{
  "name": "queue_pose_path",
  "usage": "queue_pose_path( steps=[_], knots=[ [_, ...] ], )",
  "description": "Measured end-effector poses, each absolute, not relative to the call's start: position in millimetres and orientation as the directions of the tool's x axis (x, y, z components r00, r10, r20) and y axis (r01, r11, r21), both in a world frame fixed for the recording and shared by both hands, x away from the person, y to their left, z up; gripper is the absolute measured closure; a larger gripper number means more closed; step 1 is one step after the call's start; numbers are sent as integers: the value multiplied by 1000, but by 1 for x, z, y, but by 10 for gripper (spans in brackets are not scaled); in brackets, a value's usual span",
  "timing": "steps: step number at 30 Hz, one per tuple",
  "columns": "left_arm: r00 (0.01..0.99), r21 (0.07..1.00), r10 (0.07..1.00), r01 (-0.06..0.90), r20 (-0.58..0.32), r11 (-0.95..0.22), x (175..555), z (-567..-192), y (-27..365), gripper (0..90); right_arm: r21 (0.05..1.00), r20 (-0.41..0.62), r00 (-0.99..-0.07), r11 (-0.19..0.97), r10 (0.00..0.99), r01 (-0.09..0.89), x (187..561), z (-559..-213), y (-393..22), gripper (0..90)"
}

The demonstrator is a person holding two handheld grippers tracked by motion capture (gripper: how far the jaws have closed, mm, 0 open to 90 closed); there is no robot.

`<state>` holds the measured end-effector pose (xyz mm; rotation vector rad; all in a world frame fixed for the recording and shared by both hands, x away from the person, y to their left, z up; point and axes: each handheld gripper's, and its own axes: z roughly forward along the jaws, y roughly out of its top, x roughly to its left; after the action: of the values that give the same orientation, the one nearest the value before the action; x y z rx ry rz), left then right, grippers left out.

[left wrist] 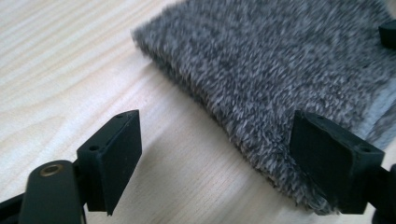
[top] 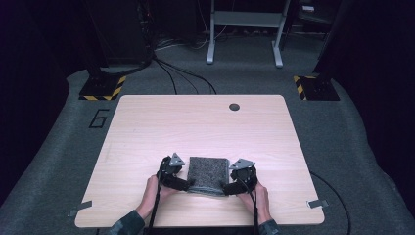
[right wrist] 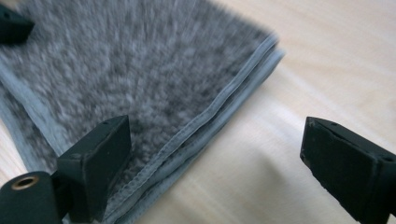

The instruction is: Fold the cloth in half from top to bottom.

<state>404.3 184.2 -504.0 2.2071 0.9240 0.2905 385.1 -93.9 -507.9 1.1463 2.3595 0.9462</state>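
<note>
Folded grey towel (top: 209, 172) lies flat on the wooden table (top: 195, 122), near the front edge, centred before the person. Fluffy pile faces up; stitched hem edges stacked along one side, so several layers.

Left gripper (top: 188, 185) sits at the towel's near-left corner, right gripper (top: 226, 188) at the near-right corner. Hands (top: 151, 188) low behind them, wrists close to the tabletop.

Left gripper view: jaws wide apart, holding nothing. One jaw over bare wood, the other at the towel's (left wrist: 280, 70) corner fringe. Touching or just above, can't tell.

Right gripper view: also spread wide, empty. One jaw over the pile beside the hemmed edge (right wrist: 224, 107), the other over bare table. Pic blurred, so probably mid-motion.

Step in hand, my read: taking hold of both near corners, either to fold again or to open it out.

To do it well:
- Lower jaw should slide under the whole stack, not between layers, else only the top ply lifts.
- Keep it flat to the wood, approach shallow.
- Bite well in from the corner; fringe alone will slip.
- Close both sides together, lift evenly, so the stack doesn't skew.
- Hemmed side thicker, needs a firmer pinch.
</note>
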Motion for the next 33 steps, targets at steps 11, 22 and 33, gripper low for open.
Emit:
queue_pose_path(
  steps=[11, 22, 33],
  knots=[
    [667, 651, 743, 539, 58, -534, 433, -504, 167, 171, 652, -63, -557, 457, 828, 605, 433, -510, -95, 80],
    [656, 669, 755, 553, 18, -496, 434, -517, 170, 153, 650, -95, -558, 475, 825, 593, 449, -516, -94, 19],
    [621, 739, 784, 527, 3, -420, 428, -488, 197, 119, 726, -15, -550, 387, 835, 569, 431, -497, -115, 27]
  ],
)
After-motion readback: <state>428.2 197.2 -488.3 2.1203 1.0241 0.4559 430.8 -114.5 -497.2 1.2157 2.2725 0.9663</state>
